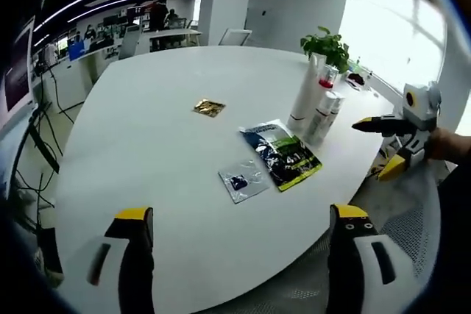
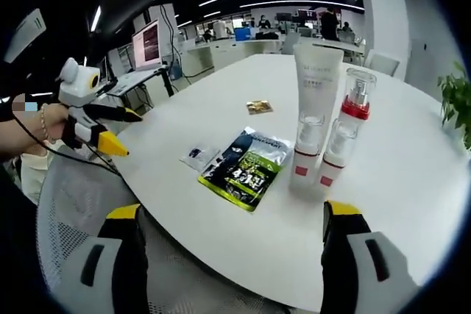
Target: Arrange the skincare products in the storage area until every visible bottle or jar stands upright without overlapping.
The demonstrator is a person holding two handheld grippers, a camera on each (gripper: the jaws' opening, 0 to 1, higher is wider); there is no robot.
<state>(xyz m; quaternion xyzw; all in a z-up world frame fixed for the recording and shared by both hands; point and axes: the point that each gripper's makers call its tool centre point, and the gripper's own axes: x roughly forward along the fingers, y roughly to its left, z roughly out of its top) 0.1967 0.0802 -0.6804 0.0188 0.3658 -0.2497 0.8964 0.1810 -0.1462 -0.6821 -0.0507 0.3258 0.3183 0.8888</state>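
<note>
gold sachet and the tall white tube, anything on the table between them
No, that stretch is bare white table. In the right gripper view the gold sachet lies flat and apart from the tall white tube, with nothing between them.

Both views face inward across the white table (image 1: 169, 145) from opposite edges, apparently well back, sharing the sachets (image 1: 280, 154) near centre, bottles at 2 o'clock.

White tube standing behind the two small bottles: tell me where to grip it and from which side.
Grip the white tube high on its flat upper body, coming in from above the two small bottles that stand right in front of it. It stands upright on its cap, wide end up, so a low approach would likely knock them.
</note>
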